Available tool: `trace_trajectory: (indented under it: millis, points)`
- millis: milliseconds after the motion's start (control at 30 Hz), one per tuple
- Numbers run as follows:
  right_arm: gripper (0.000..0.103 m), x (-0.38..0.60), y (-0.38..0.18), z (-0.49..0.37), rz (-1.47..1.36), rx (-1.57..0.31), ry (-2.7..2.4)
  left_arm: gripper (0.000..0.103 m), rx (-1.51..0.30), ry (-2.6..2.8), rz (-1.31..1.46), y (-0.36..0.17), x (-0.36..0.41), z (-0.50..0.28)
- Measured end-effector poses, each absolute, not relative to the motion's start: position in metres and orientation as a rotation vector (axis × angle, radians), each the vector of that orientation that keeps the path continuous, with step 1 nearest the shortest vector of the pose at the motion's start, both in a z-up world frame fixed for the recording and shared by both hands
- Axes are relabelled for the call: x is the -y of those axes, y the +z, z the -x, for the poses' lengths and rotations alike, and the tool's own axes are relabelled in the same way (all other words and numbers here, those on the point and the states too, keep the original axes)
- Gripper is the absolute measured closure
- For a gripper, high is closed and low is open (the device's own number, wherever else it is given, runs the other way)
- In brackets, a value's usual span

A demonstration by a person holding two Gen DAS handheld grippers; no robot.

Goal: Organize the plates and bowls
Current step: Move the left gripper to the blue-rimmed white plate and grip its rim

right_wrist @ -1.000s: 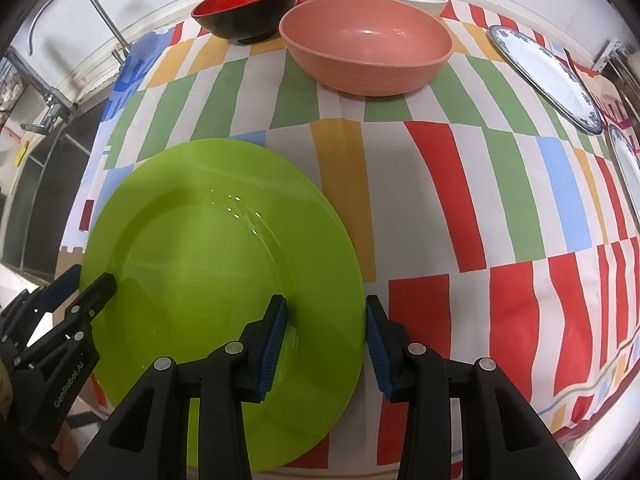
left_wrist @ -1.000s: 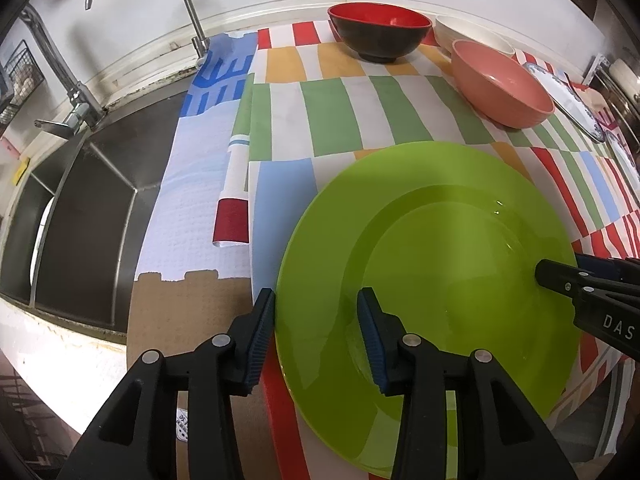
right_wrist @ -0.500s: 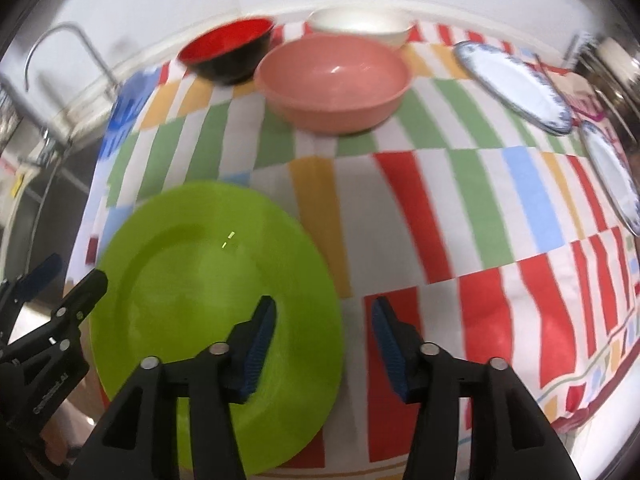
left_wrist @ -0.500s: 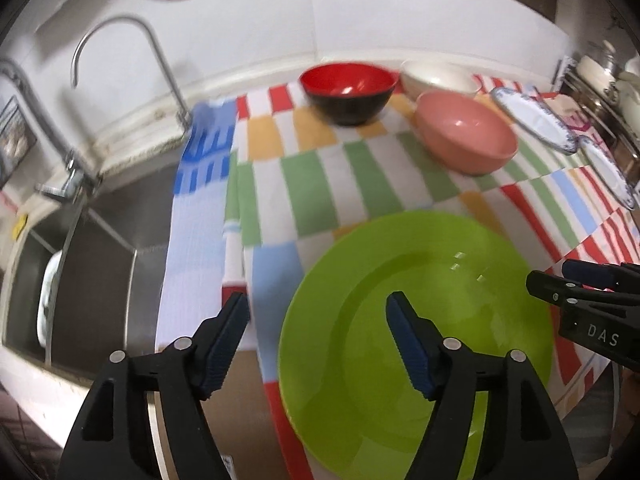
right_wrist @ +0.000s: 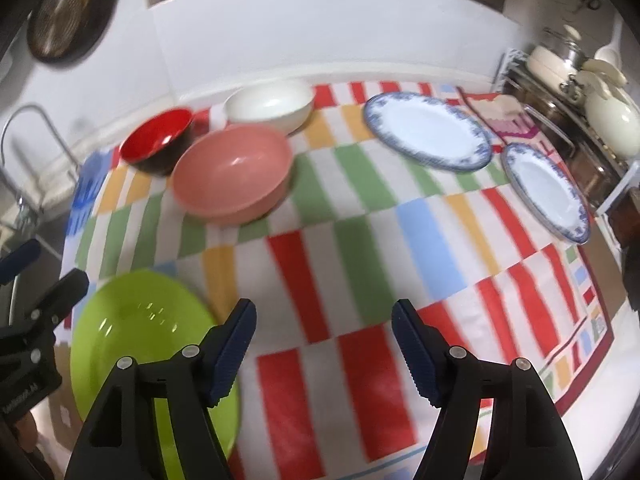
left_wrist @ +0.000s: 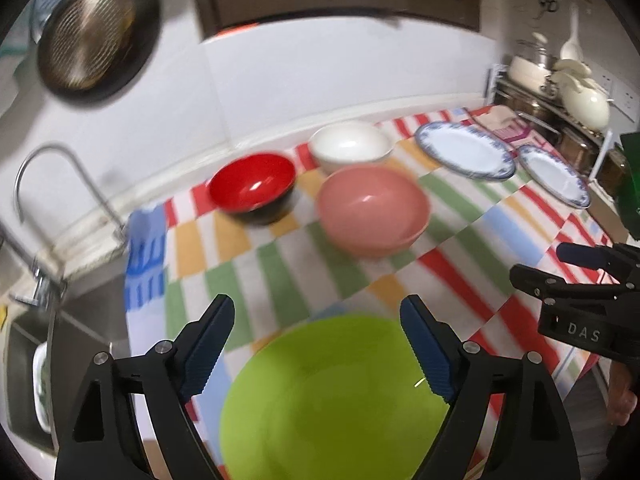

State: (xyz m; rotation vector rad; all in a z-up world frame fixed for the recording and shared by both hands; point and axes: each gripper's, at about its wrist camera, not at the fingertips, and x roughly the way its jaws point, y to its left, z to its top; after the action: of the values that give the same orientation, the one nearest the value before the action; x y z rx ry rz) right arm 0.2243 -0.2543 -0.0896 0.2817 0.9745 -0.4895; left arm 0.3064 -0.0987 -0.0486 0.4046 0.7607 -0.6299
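The green plate (left_wrist: pixel 332 400) lies flat on the striped cloth (left_wrist: pixel 280 272) at the near left, below my left gripper (left_wrist: pixel 318 308). That gripper's jaws are opening wide with nothing between them. My right gripper (right_wrist: pixel 324 312) hovers over bare cloth to the right of the green plate (right_wrist: pixel 140 344), its jaws also opening and empty. Farther back stand a red bowl (left_wrist: pixel 252 186), a pink bowl (left_wrist: pixel 374 208) and a white bowl (left_wrist: pixel 350 146). Two blue-rimmed plates (right_wrist: pixel 426 130) (right_wrist: pixel 544 192) lie at the back right.
A steel sink (left_wrist: pixel 24 360) with a faucet (left_wrist: pixel 60 168) lies left of the cloth. A pan (left_wrist: pixel 88 40) hangs on the wall above it. A rack with pots (right_wrist: pixel 580 80) stands at the far right. Bare cloth shows in the middle.
Both grippers stood astride the green plate's rim; they have since opened wide, risen and pulled back. The plate stays on the cloth. More of the counter and wall shows.
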Motion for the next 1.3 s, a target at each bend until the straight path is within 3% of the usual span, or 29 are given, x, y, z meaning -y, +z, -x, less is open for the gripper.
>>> trace_trajectory:
  millis: [300, 667, 1300]
  points:
    - [0.032, 0.322, -0.069, -0.223, -0.239, -0.935, -0.521, 0.014, -0.665, -0.629, -0.393, -0.014, 0.171, -0.305]
    - [0.032, 0.419, -0.043, -0.248, -0.238, -0.944, -0.454, 0.014, -0.733, -0.678, -0.363, 0.007, 0.27, -0.325]
    - [0.032, 0.543, -0.045, -0.328, -0.206, -1.078, -0.445, 0.014, -0.939, -0.626, -0.406, -0.024, 0.395, -0.413]
